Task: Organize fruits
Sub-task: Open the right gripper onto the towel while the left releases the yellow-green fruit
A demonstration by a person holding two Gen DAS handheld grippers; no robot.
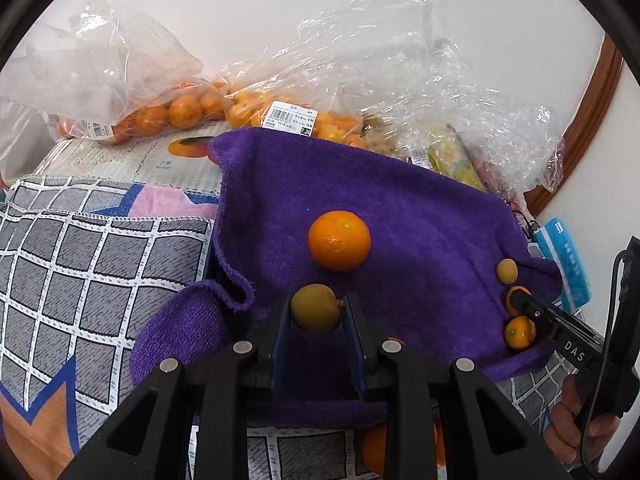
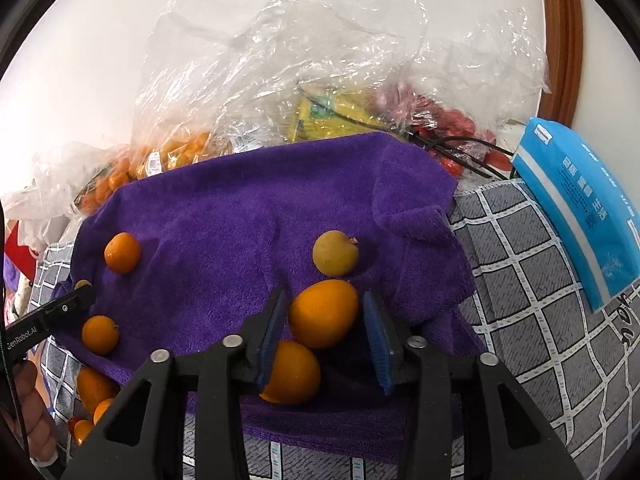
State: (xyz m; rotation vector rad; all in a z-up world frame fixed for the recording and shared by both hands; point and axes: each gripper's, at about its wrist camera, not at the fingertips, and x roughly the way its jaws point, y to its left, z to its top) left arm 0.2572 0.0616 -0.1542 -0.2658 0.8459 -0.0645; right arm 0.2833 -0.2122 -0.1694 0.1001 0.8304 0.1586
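The biggest thing is the grey checked cloth [image 1: 92, 264], which covers the surface under everything. On it lies a purple towel [image 1: 400, 216], a little wrinkled at its near left corner. Behind the towel, against the white wall, stand several clear plastic bags [image 2: 280, 60]; the bags at the left hold many small oranges [image 1: 184, 110], and one carries a white price label [image 1: 290, 118]. At the right edge of the cloth lies a blue packet [image 2: 576, 208] with printed characters.

On the middle of the towel rests one large orange [image 1: 339, 240], apart from the other fruits. The left tool [image 1: 316, 314] is closed on a greenish-brown round fruit [image 1: 316, 308], which sits between its two blue pads, just in front of the large orange and not touching it.

The right tool [image 2: 326, 318] is open wide. Between its pads sits an orange fruit [image 2: 323, 313]; the left pad is close to it or touching it, and there is a clear gap at the right pad. A second orange fruit [image 2: 294, 372] lies just under it, nearer to the camera, partly behind the left pad. A pale yellow fruit [image 2: 335, 253] with a short stem lies just beyond them on the towel.

Some small oranges [image 2: 100, 335] lie near the towel's left edge in the right wrist view, and more lie on the cloth beside it.
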